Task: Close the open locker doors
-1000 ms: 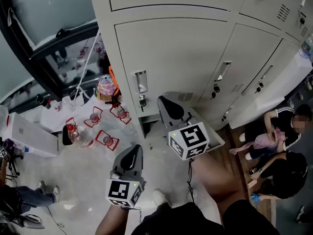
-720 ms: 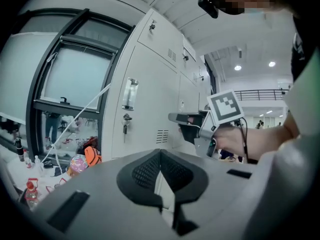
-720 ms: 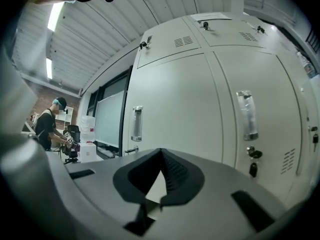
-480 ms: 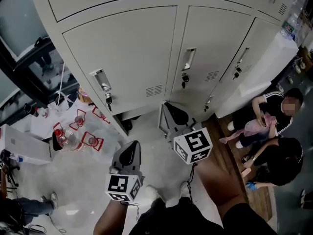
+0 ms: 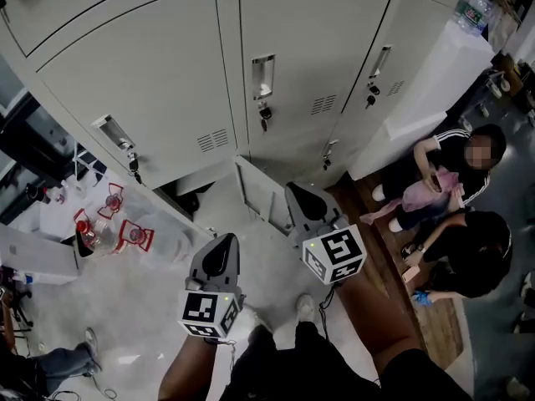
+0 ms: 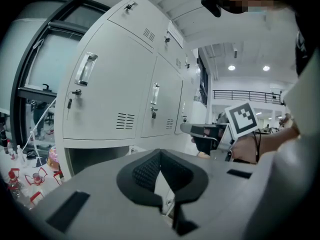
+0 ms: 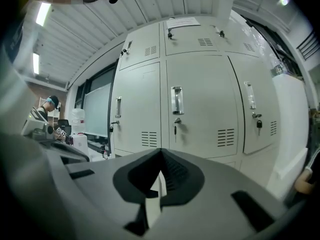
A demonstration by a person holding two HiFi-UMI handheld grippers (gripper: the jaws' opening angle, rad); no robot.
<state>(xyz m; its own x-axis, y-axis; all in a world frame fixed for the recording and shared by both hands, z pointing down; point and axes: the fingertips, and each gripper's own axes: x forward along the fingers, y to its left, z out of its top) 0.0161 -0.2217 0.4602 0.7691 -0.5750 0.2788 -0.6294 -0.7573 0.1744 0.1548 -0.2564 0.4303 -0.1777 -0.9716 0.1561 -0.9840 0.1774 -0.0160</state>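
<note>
A bank of grey lockers (image 5: 276, 73) fills the top of the head view, its tall doors closed. At floor level a small locker door (image 5: 251, 192) stands open, swung out toward me. Its dark compartment (image 6: 92, 159) shows in the left gripper view. My right gripper (image 5: 303, 199) (image 7: 161, 151) is shut and empty, just right of that door and apart from it. The left gripper (image 5: 216, 256) (image 6: 160, 153) hangs lower left over the floor, jaws together, holding nothing. The right gripper's marker cube (image 6: 243, 120) shows in the left gripper view.
Two people (image 5: 456, 174) (image 5: 468, 257) crouch on the wooden floor at the right. Red-framed bottles (image 5: 109, 224) and a white box (image 5: 33, 253) lie on the floor at the left. A white cabinet (image 5: 435, 82) stands right of the lockers.
Both grippers and my view have shifted right along the lockers and sunk a little. The low open door has come into view beside the right gripper.
</note>
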